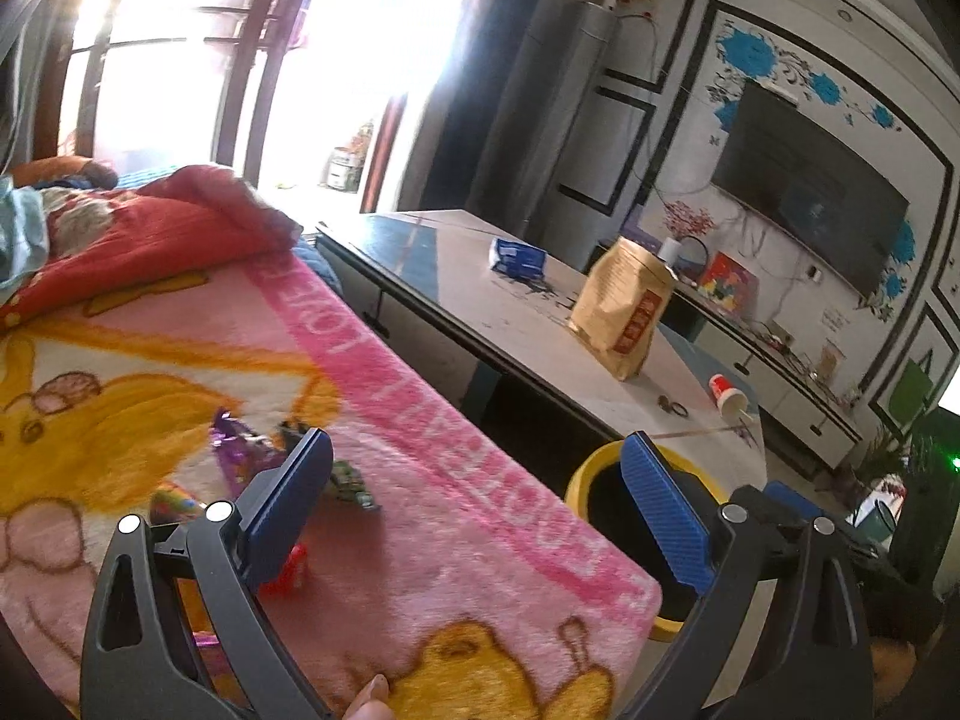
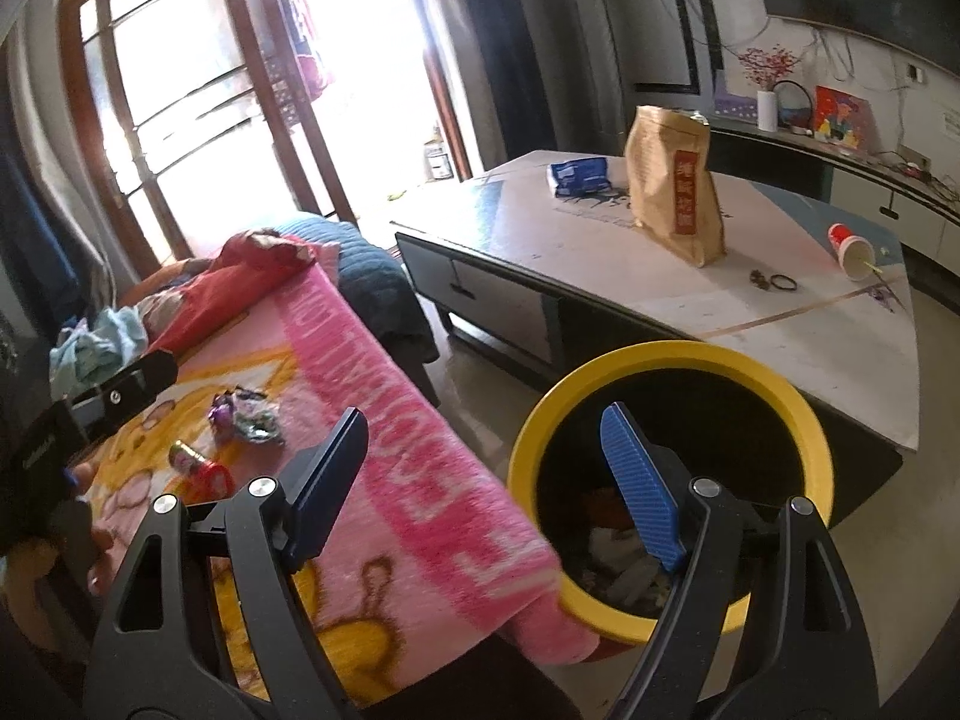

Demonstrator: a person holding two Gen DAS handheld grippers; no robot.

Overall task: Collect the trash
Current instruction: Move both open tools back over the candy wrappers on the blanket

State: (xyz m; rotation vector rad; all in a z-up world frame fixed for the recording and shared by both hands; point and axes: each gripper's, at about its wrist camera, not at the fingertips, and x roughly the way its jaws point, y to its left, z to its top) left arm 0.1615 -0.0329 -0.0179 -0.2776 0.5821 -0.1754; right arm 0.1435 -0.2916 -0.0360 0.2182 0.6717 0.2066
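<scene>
Several candy wrappers lie on a pink cartoon blanket: a purple wrapper, a green wrapper and a red wrapper. My left gripper hangs open above the blanket's edge, its left pad just over the wrappers, with nothing between the pads. My right gripper is open too and holds nothing. Its left finger is over the blanket, its right finger over the yellow bin. The right wrist view also shows the purple wrapper, a crumpled silver-green wrapper and the red wrapper.
The yellow bin stands on the floor between the blanket and a low coffee table, with trash inside. On the table are a brown paper bag, a blue packet and a tipped red cup. Red bedding is piled behind.
</scene>
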